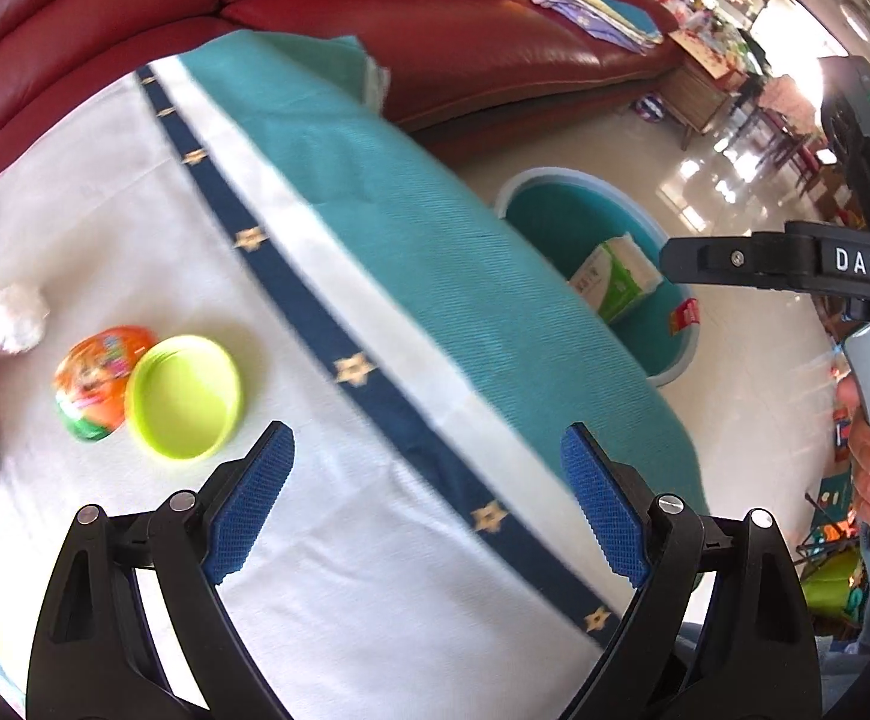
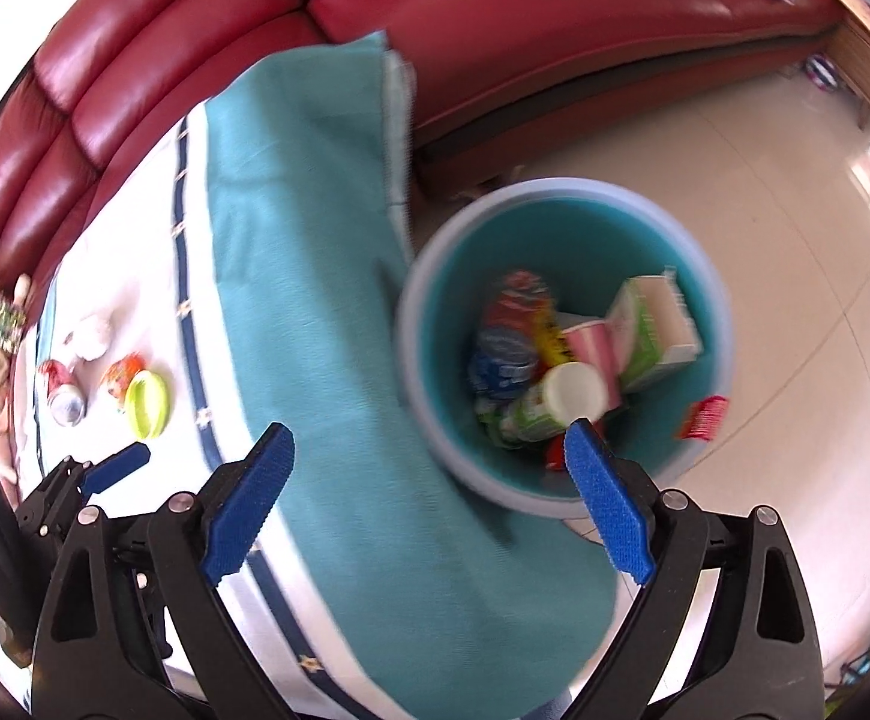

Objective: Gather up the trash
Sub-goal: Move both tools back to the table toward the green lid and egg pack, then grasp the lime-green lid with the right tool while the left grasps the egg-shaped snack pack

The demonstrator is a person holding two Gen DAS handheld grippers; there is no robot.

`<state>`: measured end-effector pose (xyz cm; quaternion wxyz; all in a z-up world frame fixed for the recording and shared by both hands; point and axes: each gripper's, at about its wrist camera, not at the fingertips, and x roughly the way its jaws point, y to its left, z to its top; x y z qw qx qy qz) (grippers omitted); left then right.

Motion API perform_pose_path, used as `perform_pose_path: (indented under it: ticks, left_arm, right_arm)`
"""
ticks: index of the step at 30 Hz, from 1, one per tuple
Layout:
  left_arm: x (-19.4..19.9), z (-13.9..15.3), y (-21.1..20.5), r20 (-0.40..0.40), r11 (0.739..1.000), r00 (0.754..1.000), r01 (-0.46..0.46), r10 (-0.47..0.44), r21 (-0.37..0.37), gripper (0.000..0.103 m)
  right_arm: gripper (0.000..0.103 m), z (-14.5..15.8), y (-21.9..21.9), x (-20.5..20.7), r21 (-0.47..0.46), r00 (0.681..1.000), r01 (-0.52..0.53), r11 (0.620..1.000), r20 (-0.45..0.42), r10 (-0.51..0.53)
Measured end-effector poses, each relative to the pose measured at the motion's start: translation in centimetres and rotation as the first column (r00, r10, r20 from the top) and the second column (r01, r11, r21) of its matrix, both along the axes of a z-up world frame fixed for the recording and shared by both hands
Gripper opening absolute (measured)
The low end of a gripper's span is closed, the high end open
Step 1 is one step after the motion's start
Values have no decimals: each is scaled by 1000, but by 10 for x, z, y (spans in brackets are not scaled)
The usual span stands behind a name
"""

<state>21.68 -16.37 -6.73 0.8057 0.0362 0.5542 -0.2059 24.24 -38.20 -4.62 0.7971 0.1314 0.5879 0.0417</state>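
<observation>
We held the left gripper (image 1: 429, 504) above the near part of the table, its jaws spread wide with nothing between them. The right gripper (image 2: 429, 504) hung over the table's edge beside the bin (image 2: 561, 204), its jaws also wide apart and empty.

On the white cloth (image 1: 135, 180), the nearest trash to the left gripper was a lime-green lid (image 1: 186, 396), lying flat and touching an orange wrapper (image 1: 96, 381). A can (image 2: 63, 393) lay on its side just beyond them, and a crumpled white tissue (image 1: 15, 318) lay near it. Farther off, the bin stood on the floor against the hanging teal cloth (image 2: 315, 312). It already held a green-and-white carton (image 2: 651, 324), a pink cup (image 2: 591, 342) and several bottles.

We judged the following risks:

1. The lid lay flat on the cloth. Jaws closing from above could have slid over its rim or pinched the cloth with it, dragging the neighbouring items.
2. The lid and wrapper touched. A grip on one could have shifted or lifted the other.
3. The can, lying on its side, could have rolled if nudged.
4. The teal cloth draped close to the bin's rim. A release made too early could have dropped an item on the cloth or the floor.

Both views were blurred, so fine positions remained uncertain.
</observation>
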Motion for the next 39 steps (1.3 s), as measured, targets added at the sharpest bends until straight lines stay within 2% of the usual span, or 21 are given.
perform_pose_path:
  ticks: [12, 23, 27, 32, 37, 39]
  left_arm:
    - [-13, -2, 129, 12, 983, 983, -184, 184, 9, 91]
    - [-14, -11, 197, 25, 970, 970, -242, 242, -12, 91]
    - [-12, -15, 208, 22, 969, 968, -248, 249, -17, 91]
    - [-15, -17, 220, 22, 968, 968, -251, 252, -21, 91]
    - [-17, -16, 226, 23, 966, 966, -256, 256, -35, 91]
    - [-17, -16, 225, 22, 967, 967, -254, 255, -35, 91]
  right_arm:
    - [88, 0, 121, 10, -13, 980, -201, 979, 3, 201]
    - [87, -23, 209, 28, -81, 949, -313, 946, -4, 314]
    - [80, -34, 231, 33, -99, 939, -343, 934, -20, 342]
    - [78, -43, 246, 35, -124, 934, -357, 926, -30, 356]
    - [65, -45, 253, 33, -170, 930, -366, 915, -18, 368]
    - [53, -43, 253, 33, -193, 927, -368, 910, -5, 374]
